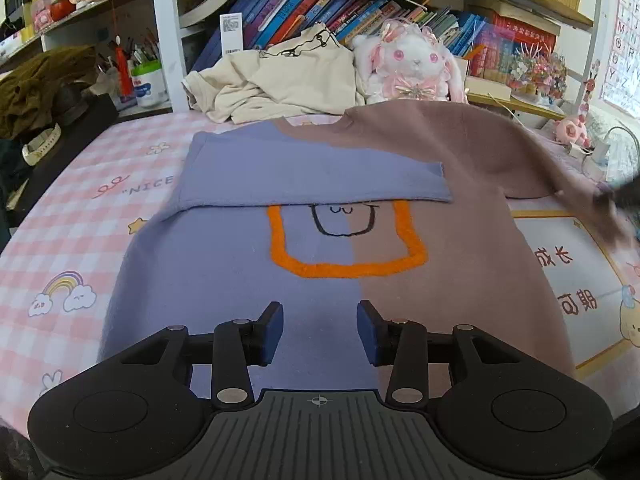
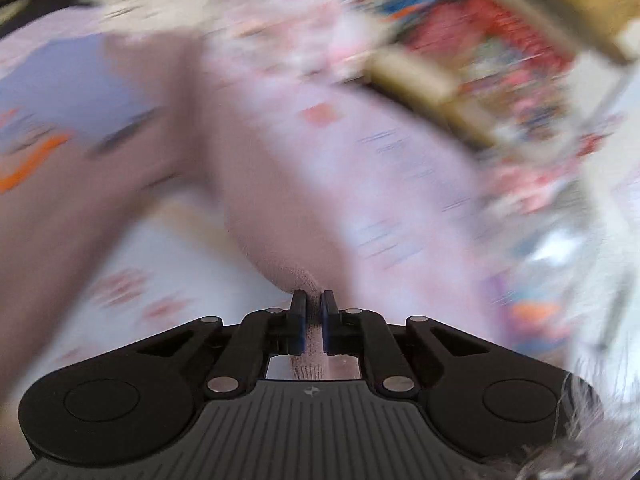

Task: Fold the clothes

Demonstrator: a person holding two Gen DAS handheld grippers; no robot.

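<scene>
Pads of our right gripper (image 2: 314, 308) pinch the mauve sleeve's cuff (image 2: 308, 280) — a hold at the very tip, so we can swing it across. Our left gripper (image 1: 320, 320) hovers wide open, holding nothing, above the sweater (image 1: 248, 272) spread on the checked sheet (image 1: 60, 208) — its blue sleeve (image 1: 304, 176) already lies folded across the chest.

Right wrist view: heavy motion blur; shelf contents and bedsheet print are illegible. The sweater (image 2: 168, 184) smears into colour patches; only the cuff (image 2: 306, 280) at the right gripper (image 2: 313, 322) reads sharply. Left wrist view: the folded blue sleeve (image 1: 312, 172) hides the embroidered figure's top; the brown sleeve's end (image 1: 600, 204) is blurred at the right edge.
</scene>
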